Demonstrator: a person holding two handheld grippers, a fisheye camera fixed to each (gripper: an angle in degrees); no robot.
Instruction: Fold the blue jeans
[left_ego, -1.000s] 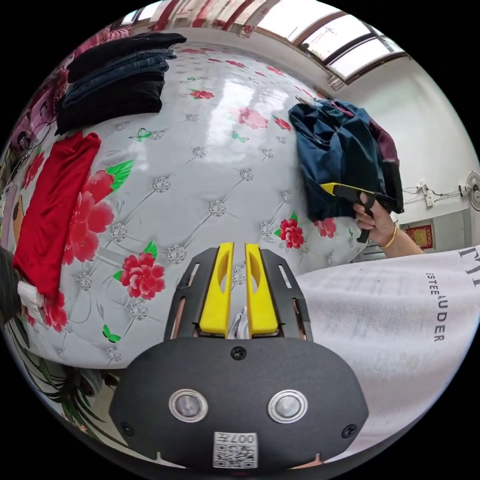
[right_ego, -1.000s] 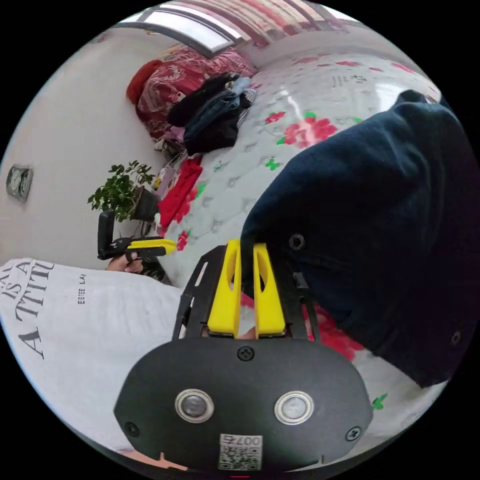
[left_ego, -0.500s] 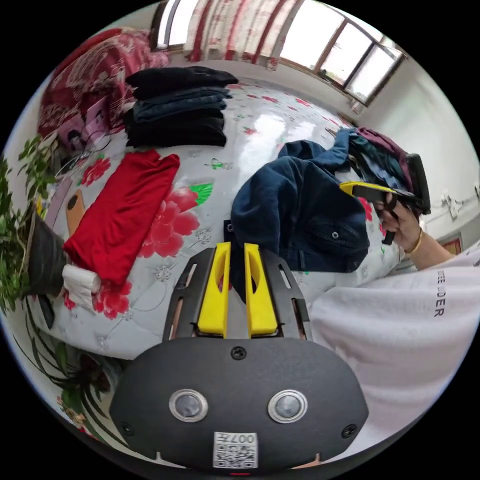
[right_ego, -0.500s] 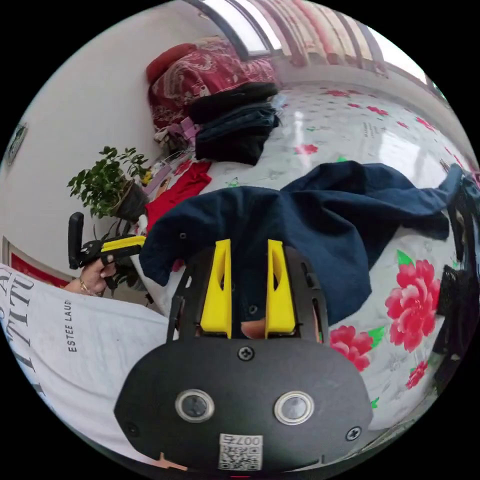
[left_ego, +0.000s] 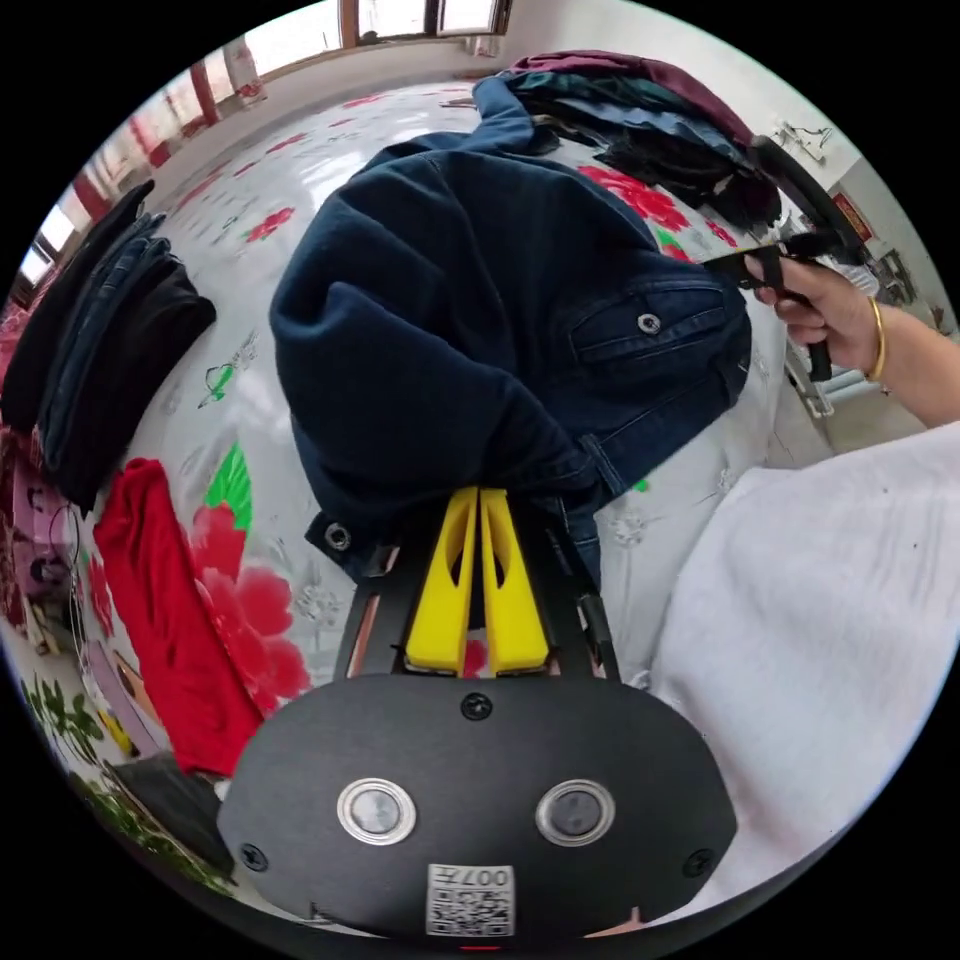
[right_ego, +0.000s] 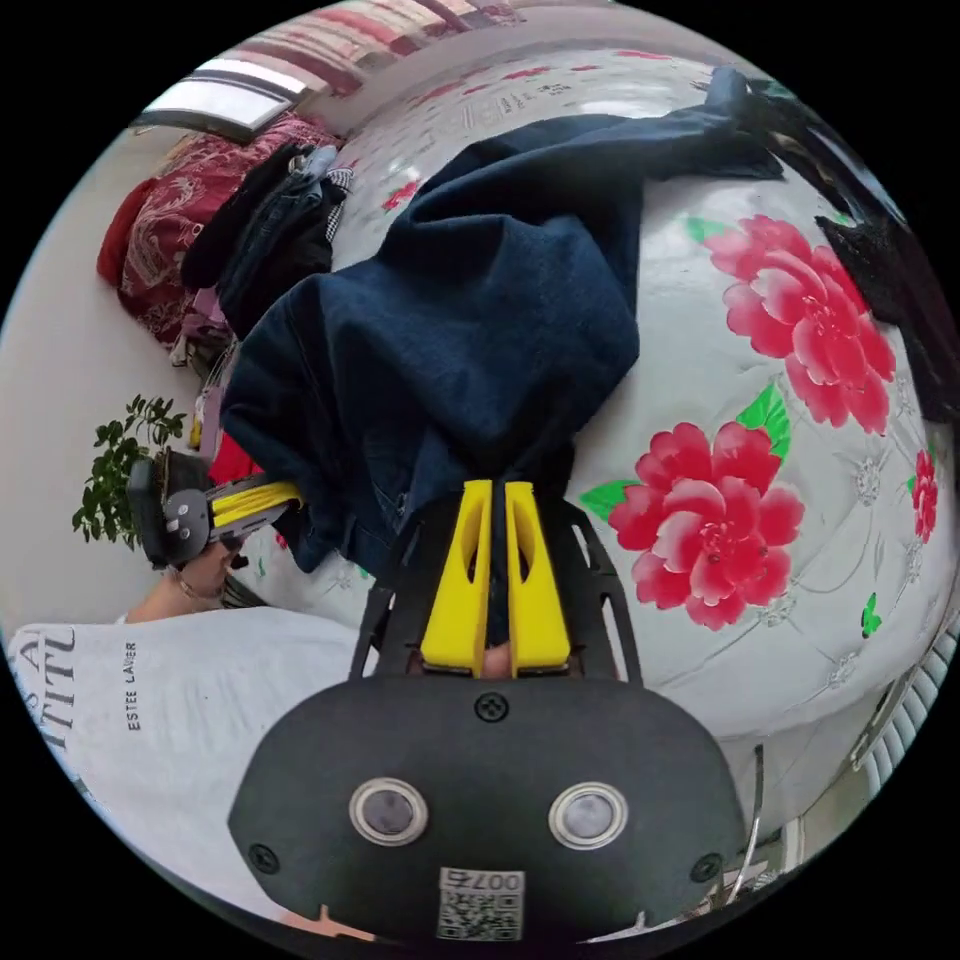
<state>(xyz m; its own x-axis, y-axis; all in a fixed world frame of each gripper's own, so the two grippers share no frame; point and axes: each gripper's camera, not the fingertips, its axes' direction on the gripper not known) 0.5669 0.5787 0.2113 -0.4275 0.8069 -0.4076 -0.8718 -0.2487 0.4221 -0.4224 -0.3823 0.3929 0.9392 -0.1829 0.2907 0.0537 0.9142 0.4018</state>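
Jeans (left_ego: 470, 330) now in left tool (left_ego: 478, 497)

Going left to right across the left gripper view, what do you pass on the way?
Stack of dark folded clothes → red garment → blue jeans with the left gripper clamped on their near edge → hand holding the right gripper.

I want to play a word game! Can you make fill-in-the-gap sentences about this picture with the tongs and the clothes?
1. Both tongs, left and right, are shut on the blue ____.
2. The jeans lie on a mattress printed with red ____.
3. Beside the jeans lies a flat garment coloured ____.

Missing words: jeans; flowers; red
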